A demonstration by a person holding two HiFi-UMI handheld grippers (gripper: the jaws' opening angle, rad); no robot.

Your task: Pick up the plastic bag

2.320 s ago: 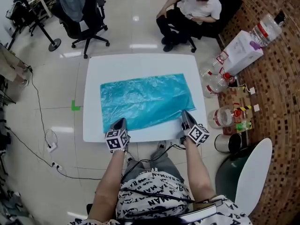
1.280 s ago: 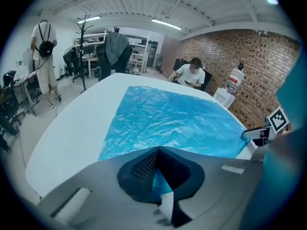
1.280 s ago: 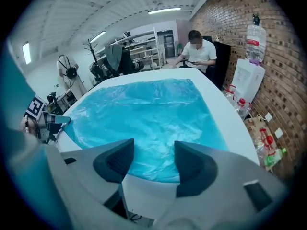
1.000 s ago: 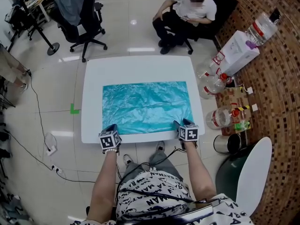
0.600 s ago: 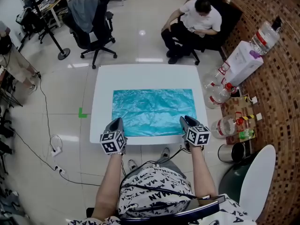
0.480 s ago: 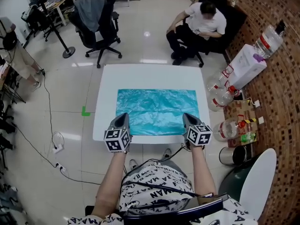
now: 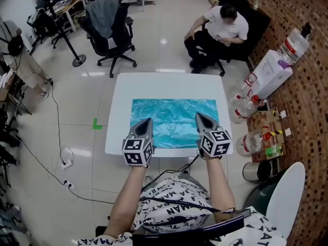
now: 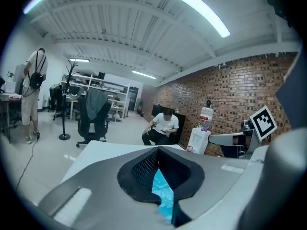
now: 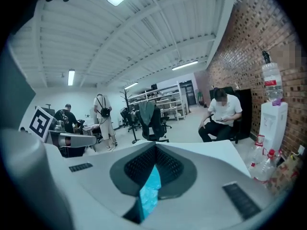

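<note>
Bag (image 7: 175, 116) edge pinched by left gripper (image 7: 147, 121), right gripper (image 7: 199, 116).

The plastic bag (image 7: 174, 118) is spread over the middle of the table (image 7: 119, 101), with bare tabletop left, right and beyond it. Far left of the table stands an office chair (image 7: 114, 27); far right, a seated person (image 7: 221, 32). Right of the table, along the wall (image 7: 312, 117), stands a water dispenser (image 7: 275, 70), with bottles (image 7: 245, 104) on the floor just beside it. A bin (image 7: 254, 170) and a second chair (image 7: 284, 196) stand near right.
</note>
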